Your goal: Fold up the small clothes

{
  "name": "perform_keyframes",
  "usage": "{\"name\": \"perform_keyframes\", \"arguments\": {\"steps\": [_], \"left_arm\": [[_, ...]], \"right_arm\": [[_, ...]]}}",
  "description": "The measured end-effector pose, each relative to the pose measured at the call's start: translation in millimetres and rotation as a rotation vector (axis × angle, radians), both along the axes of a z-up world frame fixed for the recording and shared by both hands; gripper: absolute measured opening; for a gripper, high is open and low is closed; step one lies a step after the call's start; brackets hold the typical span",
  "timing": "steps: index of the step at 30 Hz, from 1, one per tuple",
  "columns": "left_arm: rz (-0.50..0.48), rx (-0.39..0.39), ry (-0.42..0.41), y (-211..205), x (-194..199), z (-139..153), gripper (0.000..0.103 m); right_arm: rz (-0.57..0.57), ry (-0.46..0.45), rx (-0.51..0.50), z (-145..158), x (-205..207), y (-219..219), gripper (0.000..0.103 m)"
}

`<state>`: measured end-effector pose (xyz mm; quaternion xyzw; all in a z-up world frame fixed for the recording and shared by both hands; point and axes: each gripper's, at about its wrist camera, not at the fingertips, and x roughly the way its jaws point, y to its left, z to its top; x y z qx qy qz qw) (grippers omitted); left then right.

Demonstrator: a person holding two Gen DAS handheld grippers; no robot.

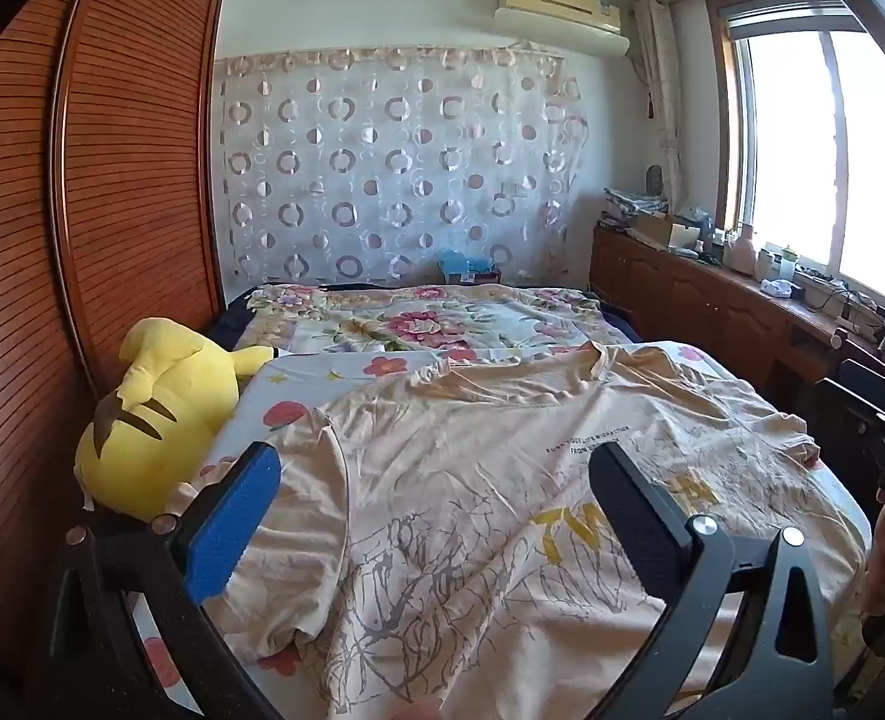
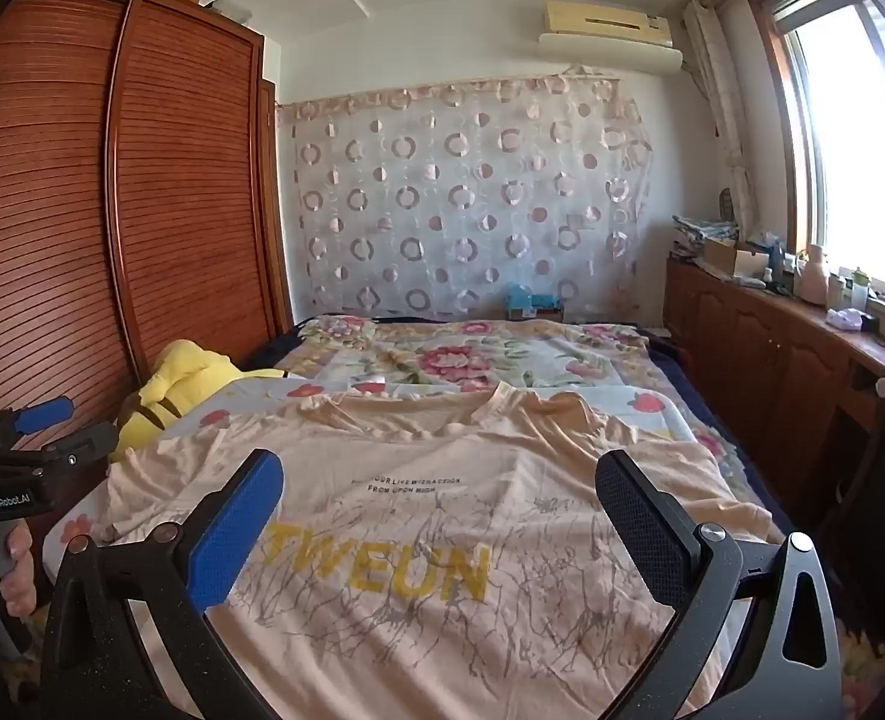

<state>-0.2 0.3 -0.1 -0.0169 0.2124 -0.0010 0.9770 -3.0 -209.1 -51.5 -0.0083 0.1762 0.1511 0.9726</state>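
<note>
Peach cotton T-shirt (image 2: 442, 516) spread print-up on floral bedsheet (image 1: 346, 369) for folding, plush toy (image 1: 160, 414) at nine o'clock; left gripper (image 1: 436, 516) and right gripper (image 2: 439, 516) both agape, empty.

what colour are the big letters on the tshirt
Yellow, on the peach t-shirt spread on the bed; clearest in the right wrist view.

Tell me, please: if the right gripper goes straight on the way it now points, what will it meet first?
Most likely the beige T-shirt spread on the bed. The right gripper stands open and empty, tilted a little downward over the yellow print, with nothing between it and the cloth. How far off the cloth lies is unclear.
</note>
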Motion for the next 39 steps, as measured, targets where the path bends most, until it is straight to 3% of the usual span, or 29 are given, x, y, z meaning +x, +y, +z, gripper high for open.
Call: {"name": "perform_keyframes", "arguments": {"steps": [39], "left_arm": [[0.006, 0.022, -0.011, -0.8, -0.9, 0.6, 0.103]], "right_arm": [[0.005, -0.002, 0.001, -1.5, -1.7, 3.0, 0.103]]}}
